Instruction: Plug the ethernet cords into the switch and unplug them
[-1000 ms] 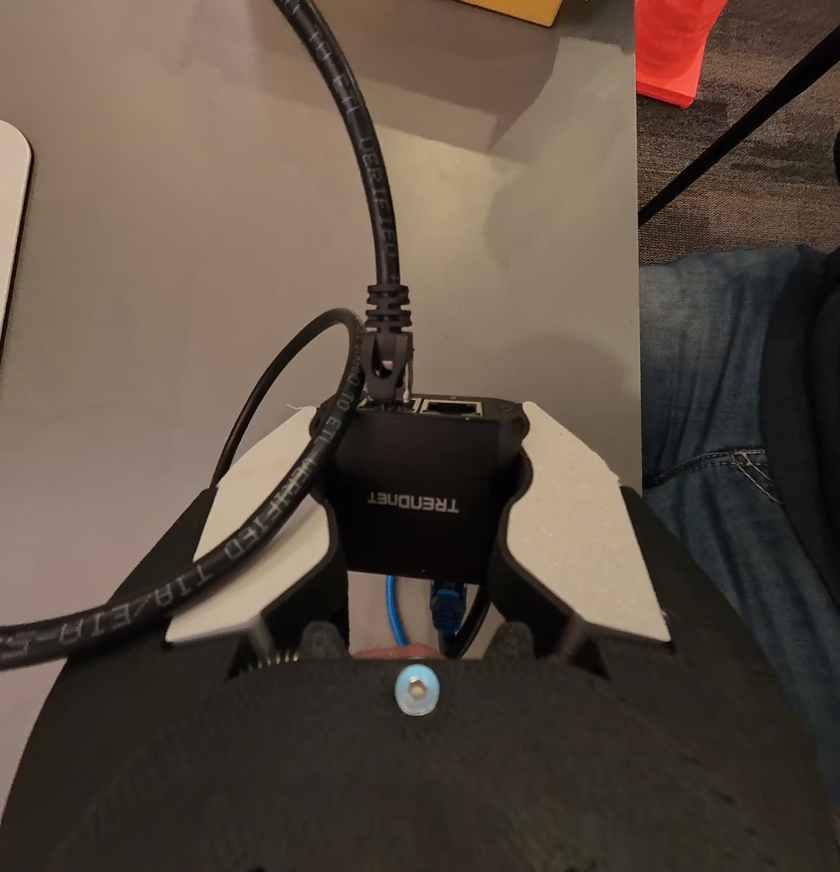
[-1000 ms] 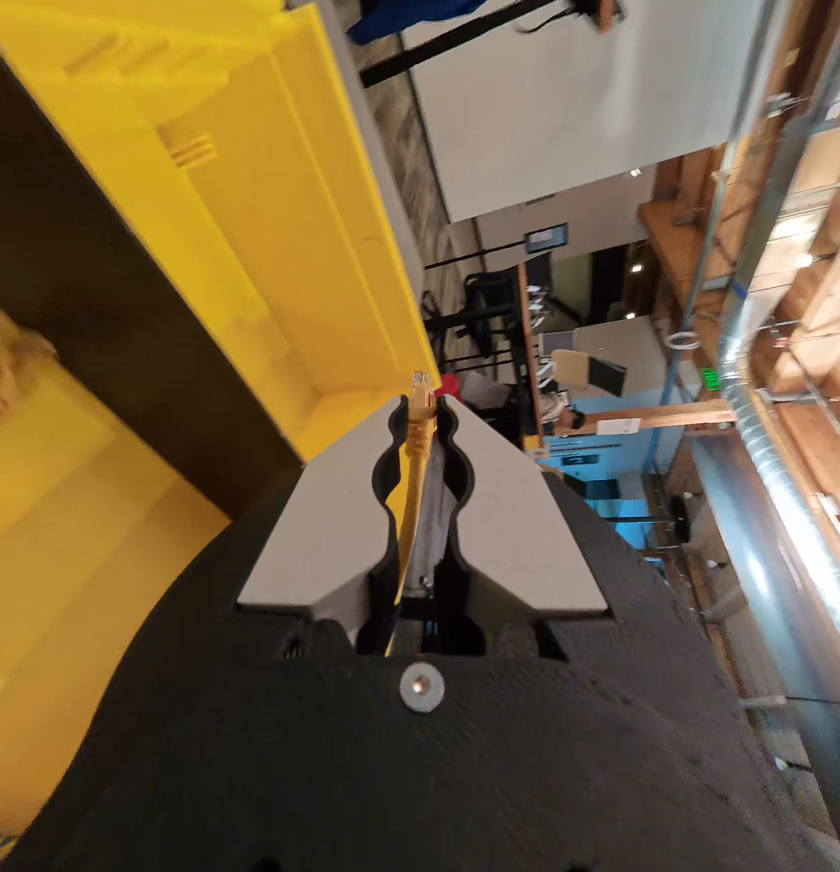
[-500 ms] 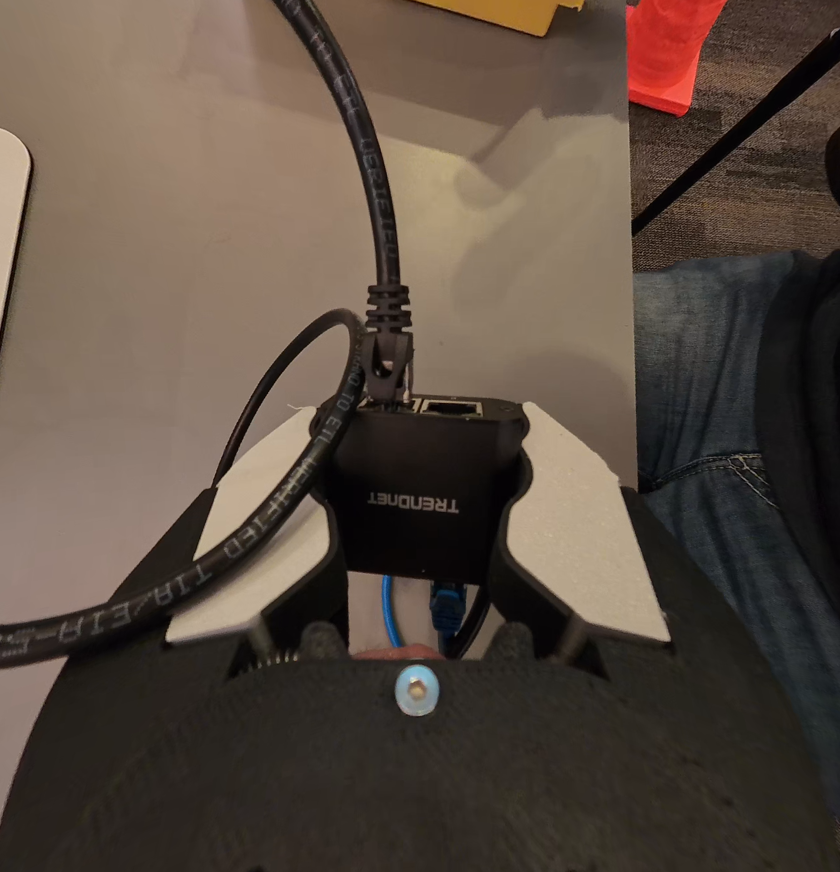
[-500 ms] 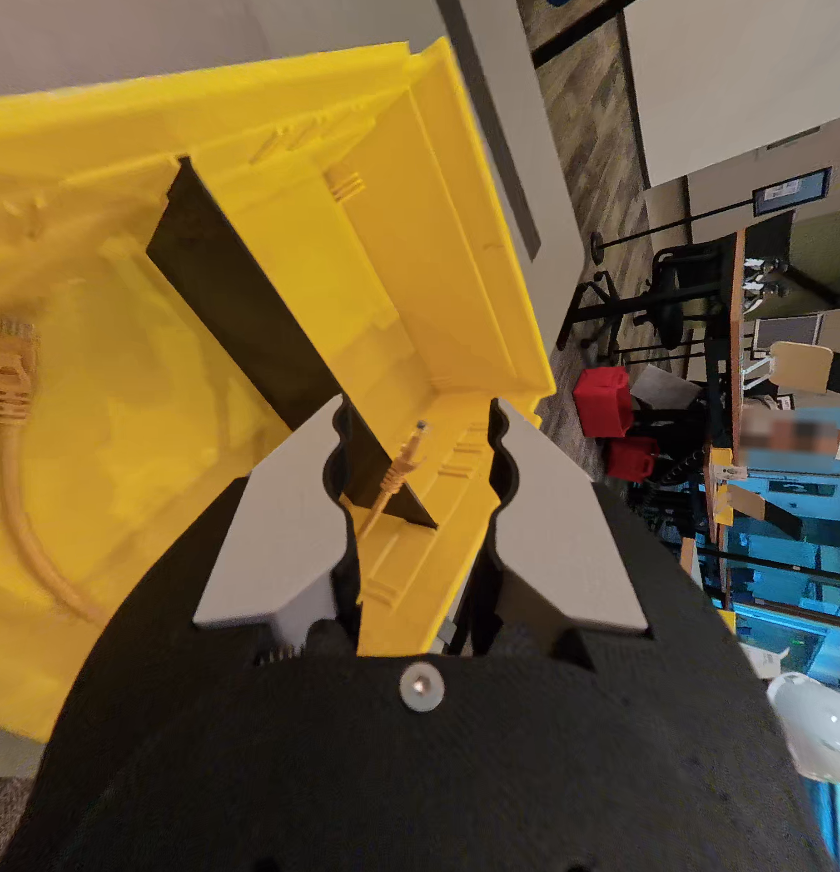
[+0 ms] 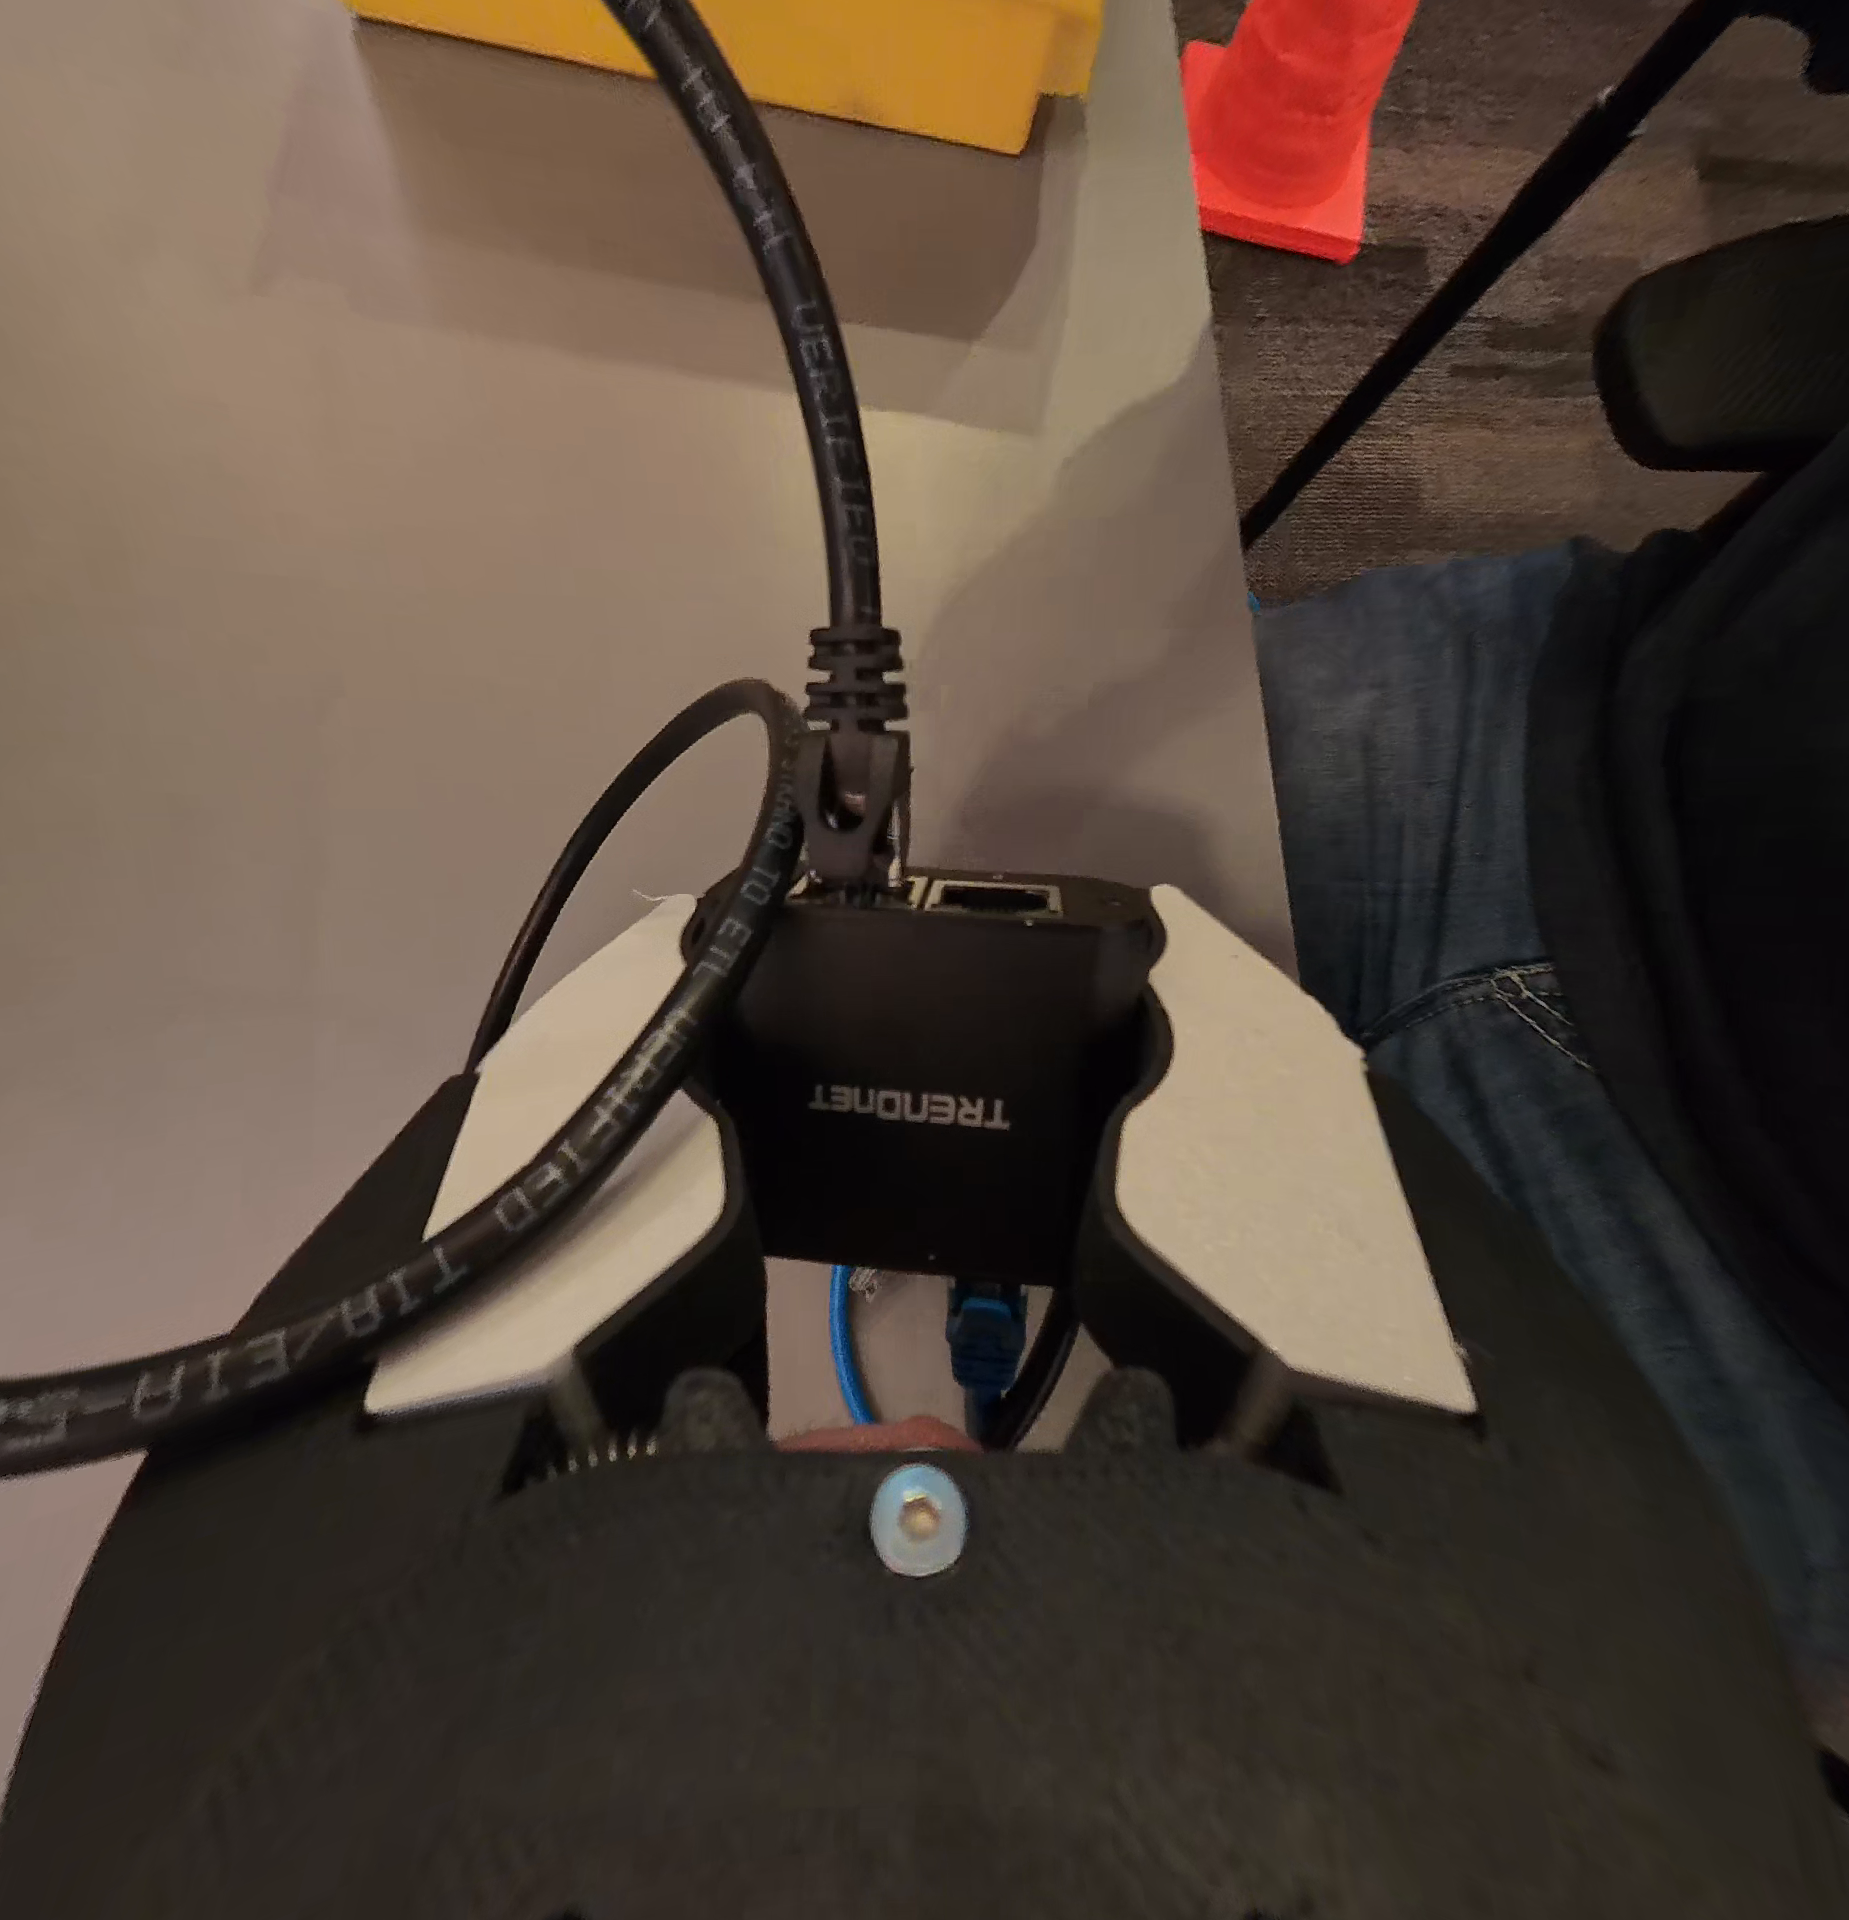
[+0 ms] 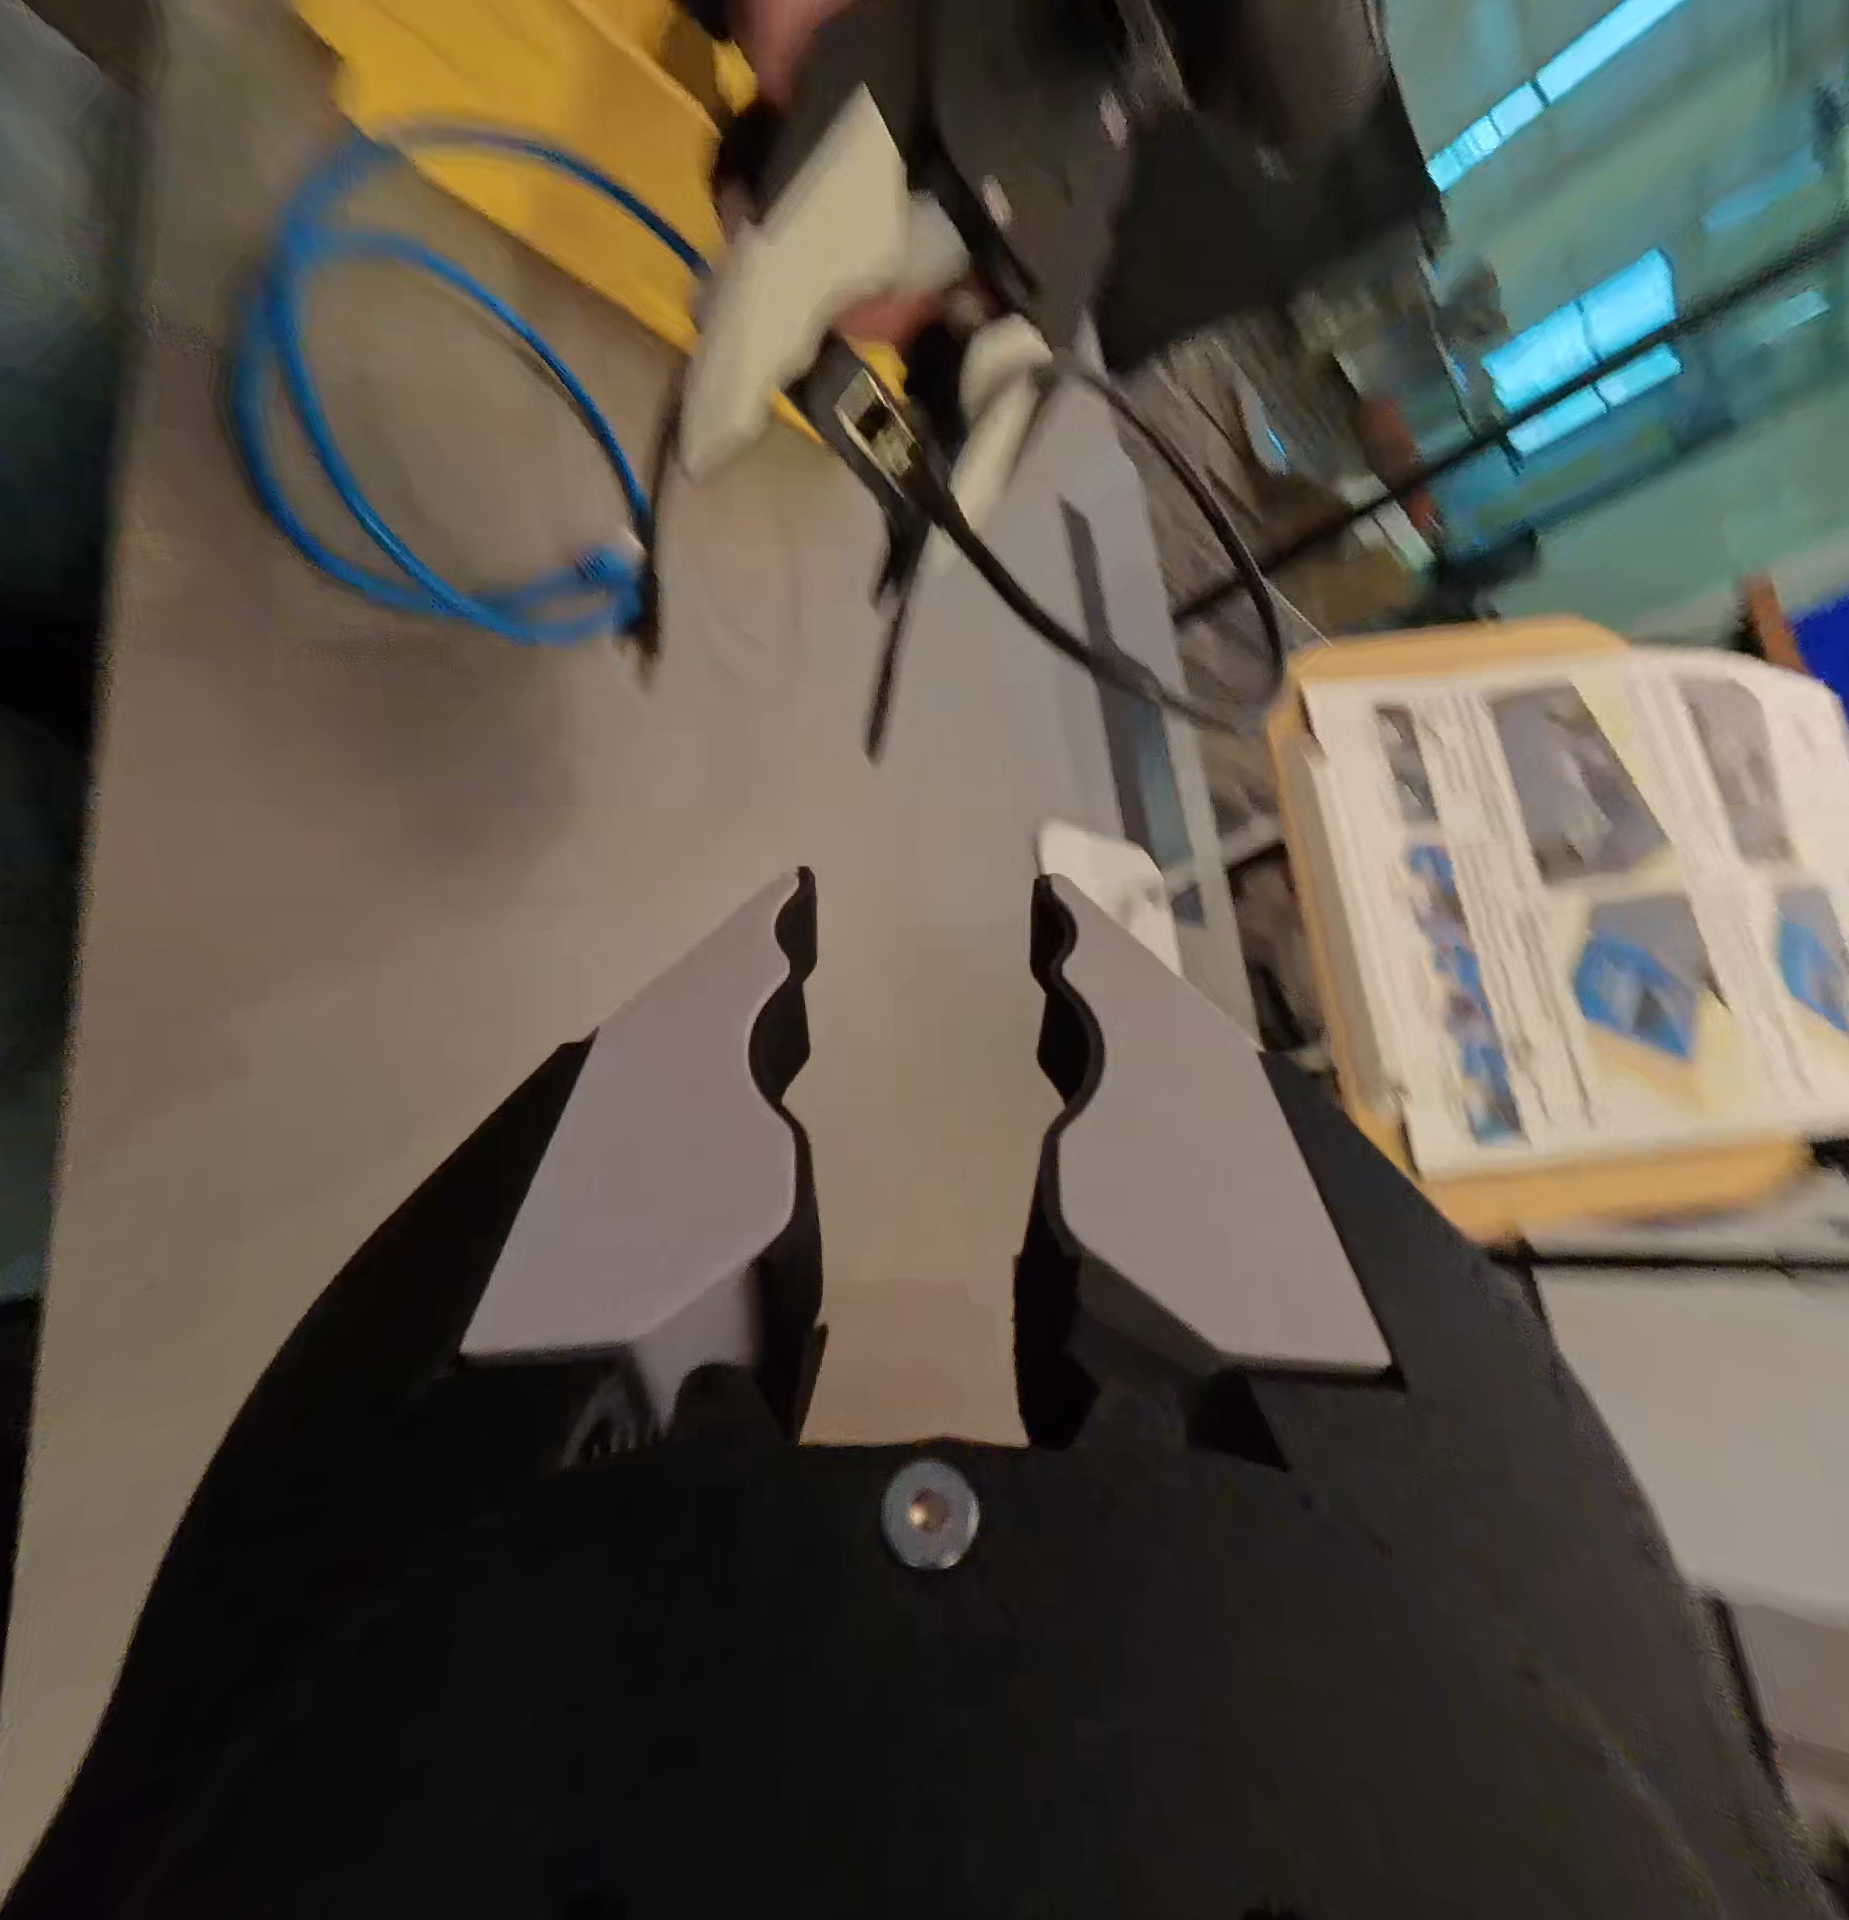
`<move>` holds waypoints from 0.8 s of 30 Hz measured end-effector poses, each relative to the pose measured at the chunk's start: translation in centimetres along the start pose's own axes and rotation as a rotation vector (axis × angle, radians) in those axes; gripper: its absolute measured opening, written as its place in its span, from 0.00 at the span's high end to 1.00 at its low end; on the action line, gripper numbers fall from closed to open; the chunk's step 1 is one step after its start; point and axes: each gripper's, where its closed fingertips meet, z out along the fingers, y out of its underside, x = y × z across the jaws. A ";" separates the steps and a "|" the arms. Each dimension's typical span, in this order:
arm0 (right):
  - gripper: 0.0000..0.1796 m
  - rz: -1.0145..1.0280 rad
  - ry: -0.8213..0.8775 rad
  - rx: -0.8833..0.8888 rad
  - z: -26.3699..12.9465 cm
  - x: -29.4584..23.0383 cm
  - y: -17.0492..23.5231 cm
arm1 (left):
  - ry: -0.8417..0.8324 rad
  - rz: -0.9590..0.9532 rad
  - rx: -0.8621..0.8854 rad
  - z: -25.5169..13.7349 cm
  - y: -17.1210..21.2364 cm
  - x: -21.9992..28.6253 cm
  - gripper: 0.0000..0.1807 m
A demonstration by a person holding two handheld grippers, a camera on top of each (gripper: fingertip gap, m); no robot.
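Since half a second ago the right gripper (image 6: pixel 922 894) has swung away from the yellow bin (image 6: pixel 546 135) and is now pointing over the grey table (image 6: pixel 400 935); the orange plug that was between its fingers is gone, and its jaws are standing fairly wide apart with nothing between them. The right wrist view is blurred by motion.

The left gripper (image 5: pixel 925 914) is clamping the black switch (image 5: pixel 925 1081) from both sides, just above the table (image 5: pixel 276 520), close to its right edge. The black ethernet cord (image 5: pixel 806 343) is sitting with its plug (image 5: pixel 852 779) in the left port on the far face of the switch, and the cord is curving away to the far side. The port (image 5: pixel 993 896) beside it is showing open. Another stretch of black cable (image 5: pixel 546 1174) is lying across the left finger (image 5: pixel 587 1174). A blue plug (image 5: pixel 987 1340) is hanging at the near face of the switch.

In the right wrist view the blue cord (image 6: pixel 380 416) is lying in loops on the far left part of the table, near the left gripper (image 6: pixel 847 343) and the switch (image 6: pixel 868 416). A tray with printed sheets (image 6: pixel 1564 914) is resting at the right.
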 end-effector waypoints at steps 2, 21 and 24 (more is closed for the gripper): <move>0.77 0.004 -0.100 0.074 1.7 -1.1 -2.1 | 0.026 0.024 0.010 -0.2 -0.3 0.5 0.59; 0.70 -0.050 -0.026 0.189 6.8 -0.3 -6.5 | 0.032 0.080 0.006 -0.2 -0.5 1.2 0.59; 0.71 -0.285 -0.002 0.016 8.3 -0.1 -5.7 | 0.047 0.089 -0.031 0.2 -0.7 1.5 0.59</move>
